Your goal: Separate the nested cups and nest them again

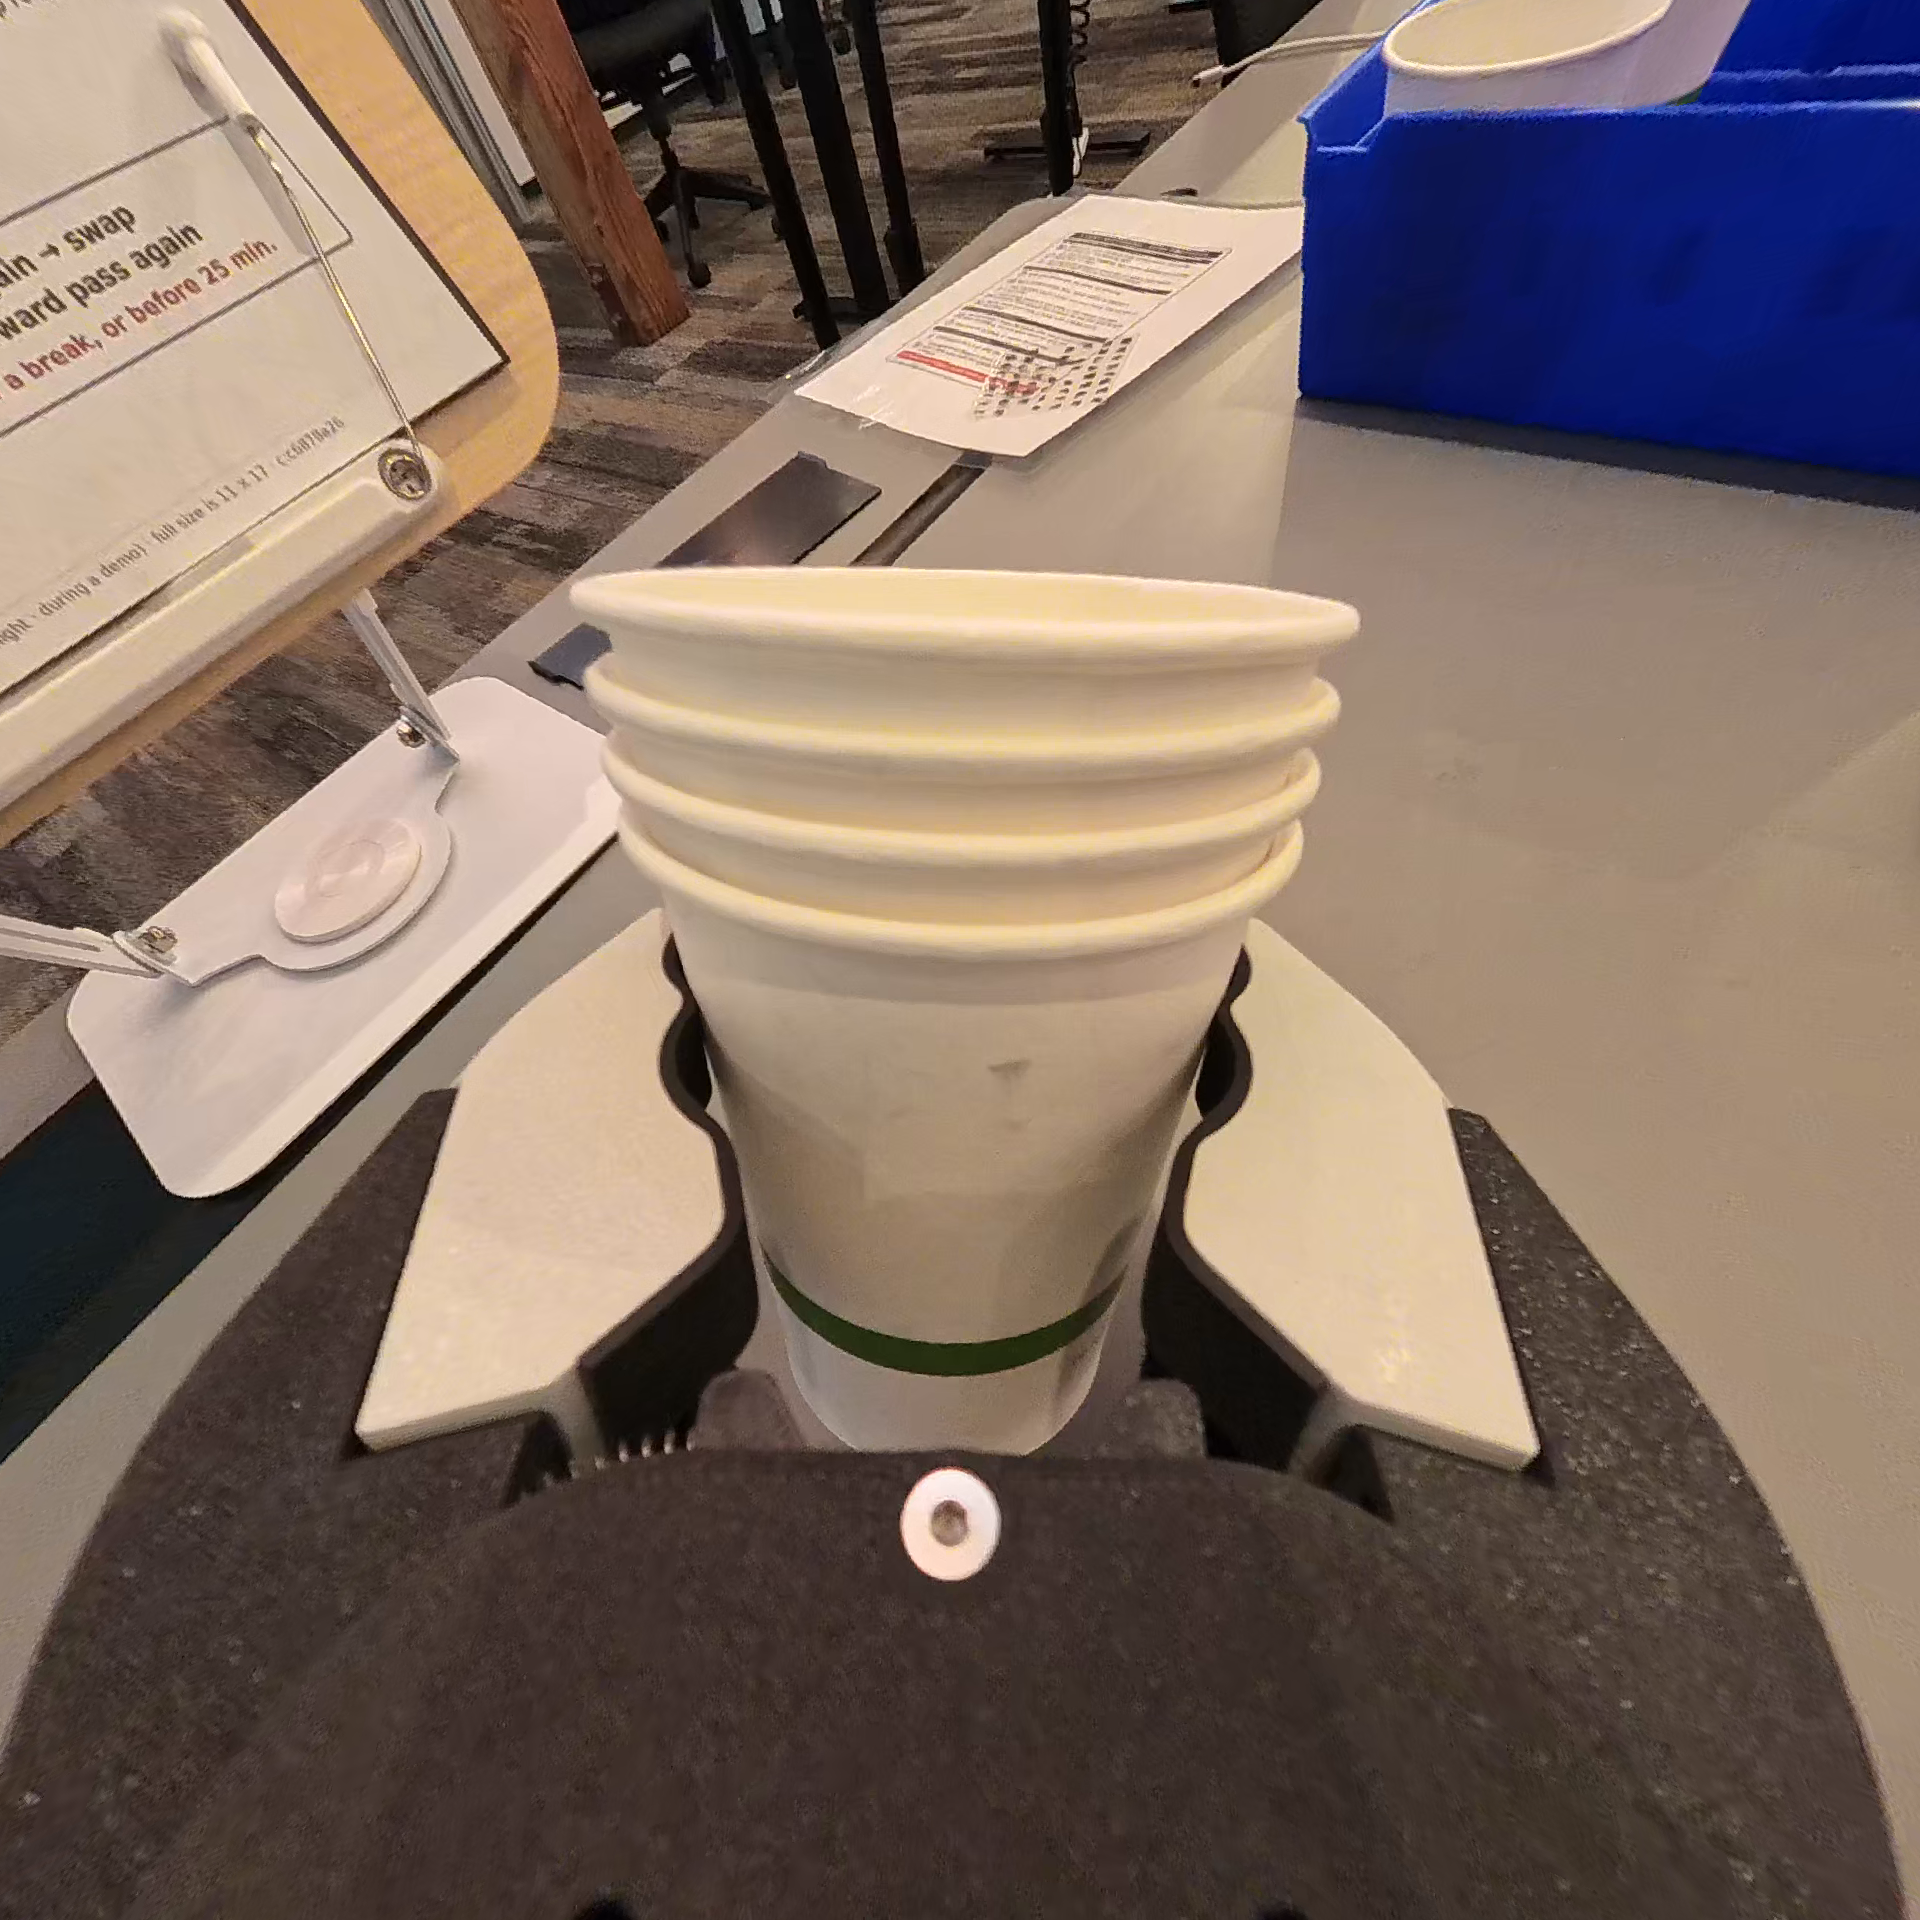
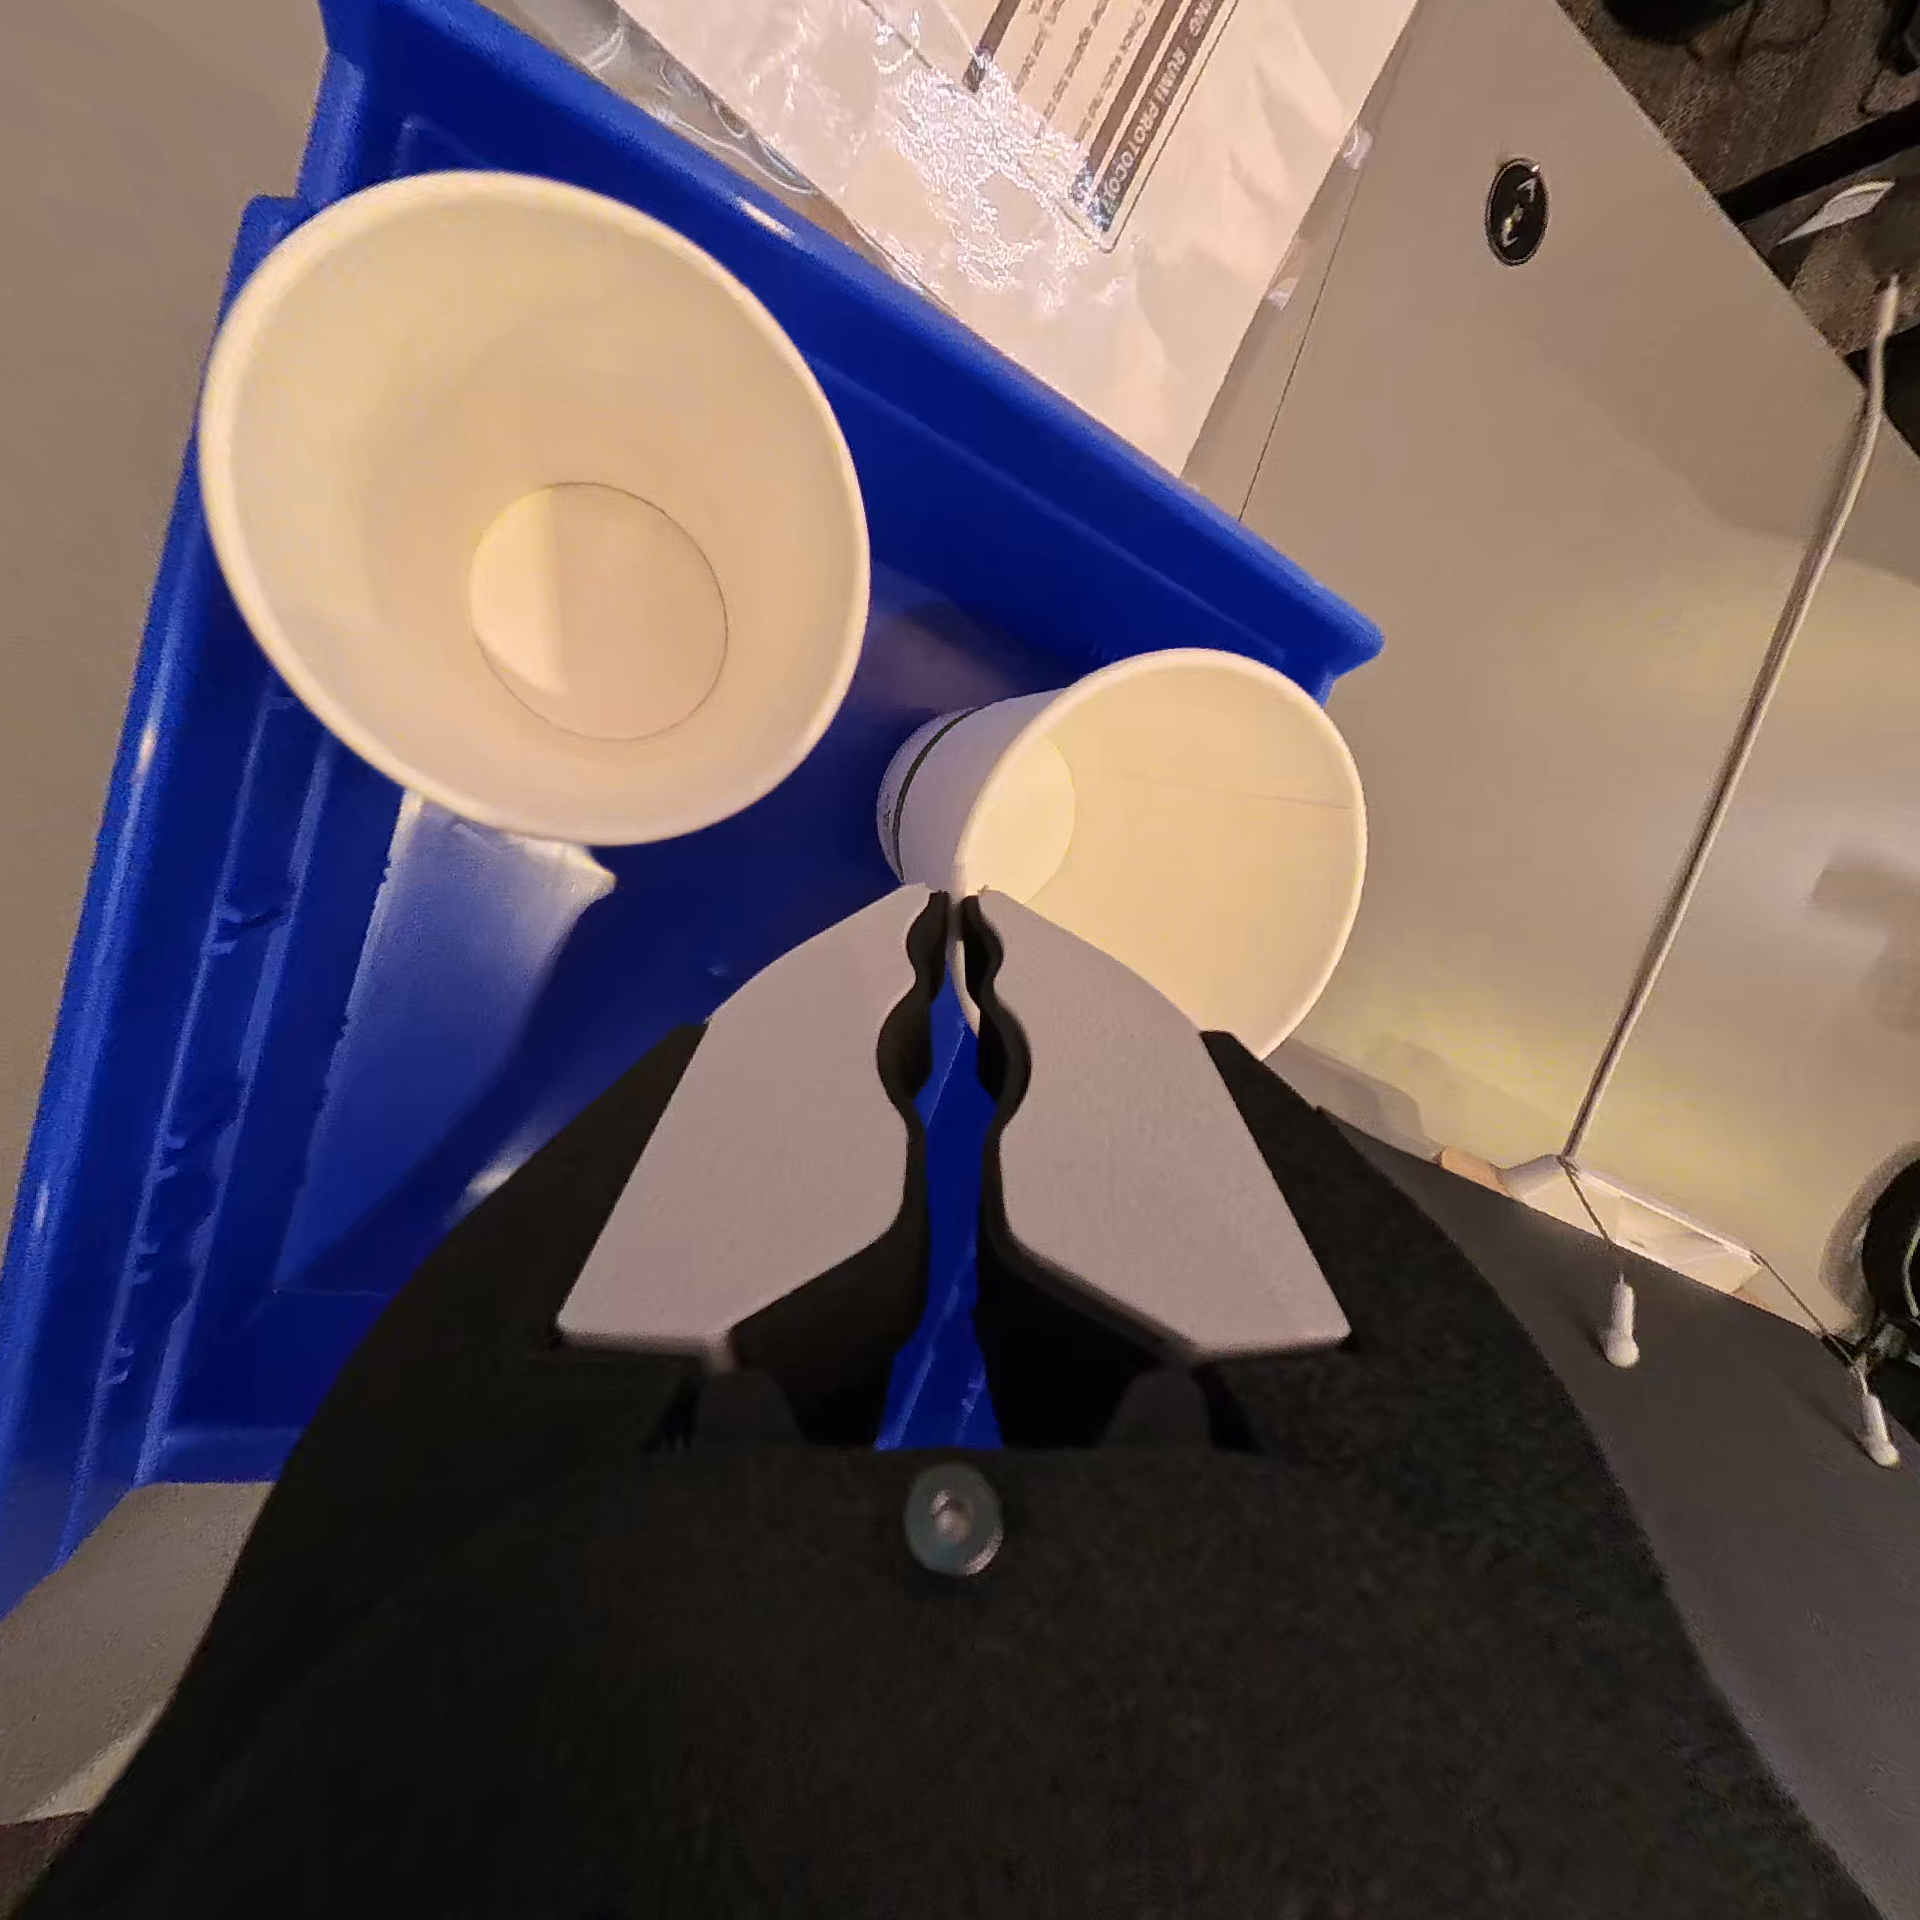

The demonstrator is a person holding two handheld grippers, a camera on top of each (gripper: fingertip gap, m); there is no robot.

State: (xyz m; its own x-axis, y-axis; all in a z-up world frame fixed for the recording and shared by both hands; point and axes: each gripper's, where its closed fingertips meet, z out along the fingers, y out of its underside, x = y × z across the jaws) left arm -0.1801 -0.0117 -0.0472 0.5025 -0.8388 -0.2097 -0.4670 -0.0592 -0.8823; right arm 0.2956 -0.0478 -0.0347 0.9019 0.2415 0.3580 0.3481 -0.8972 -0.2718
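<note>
Left wrist view shows the grey table first, then the blue bin at its far right. My left fingers are closed around the stack of cups, four rims nested, held upright above the table by the lowest cup's wall. In the right wrist view one loose cup stands in the blue bin, open side to the camera. My right fingers are pressed nearly together and pinch the rim of a single cup, which hangs tilted just beside the bin's edge. I judge that I am in the separating step, with four cups not yet parted. Next, this cup must go down upright in the bin, near the other, before I release it.
</note>
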